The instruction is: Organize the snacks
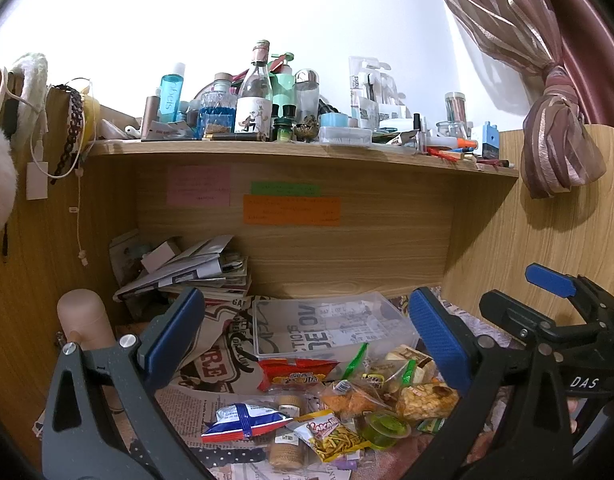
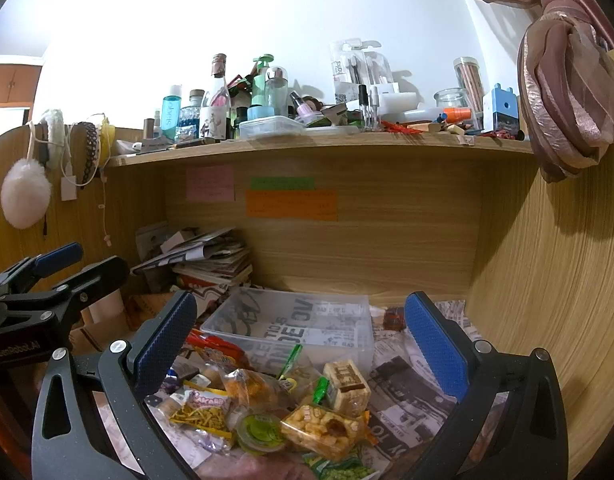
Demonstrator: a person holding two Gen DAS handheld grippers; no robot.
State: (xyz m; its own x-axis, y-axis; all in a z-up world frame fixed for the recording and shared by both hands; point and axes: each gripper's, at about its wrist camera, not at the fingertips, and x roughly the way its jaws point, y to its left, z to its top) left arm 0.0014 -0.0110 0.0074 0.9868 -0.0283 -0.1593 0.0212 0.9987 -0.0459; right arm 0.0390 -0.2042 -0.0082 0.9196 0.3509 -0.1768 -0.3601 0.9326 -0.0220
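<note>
A pile of small snack packets (image 1: pixel 339 404) lies on a newsprint-patterned cloth, in front of an empty clear plastic box (image 1: pixel 331 326). Among them are a red packet (image 1: pixel 295 374), a blue-and-white packet (image 1: pixel 245 420), a yellow noodle-snack packet (image 1: pixel 333 438) and a green jelly cup (image 1: pixel 387 428). My left gripper (image 1: pixel 307 340) is open above the pile, holding nothing. My right gripper (image 2: pixel 303 344) is open over the same pile (image 2: pixel 267 404) and box (image 2: pixel 295 326), also empty. The right gripper also shows at the right in the left wrist view (image 1: pixel 547 320).
A wooden desk hutch surrounds the spot, with a side wall (image 2: pixel 547 280) at the right. Its shelf (image 1: pixel 267 148) carries many bottles and jars. A stack of papers and books (image 1: pixel 187 268) sits back left. A tied curtain (image 1: pixel 555 120) hangs at the right.
</note>
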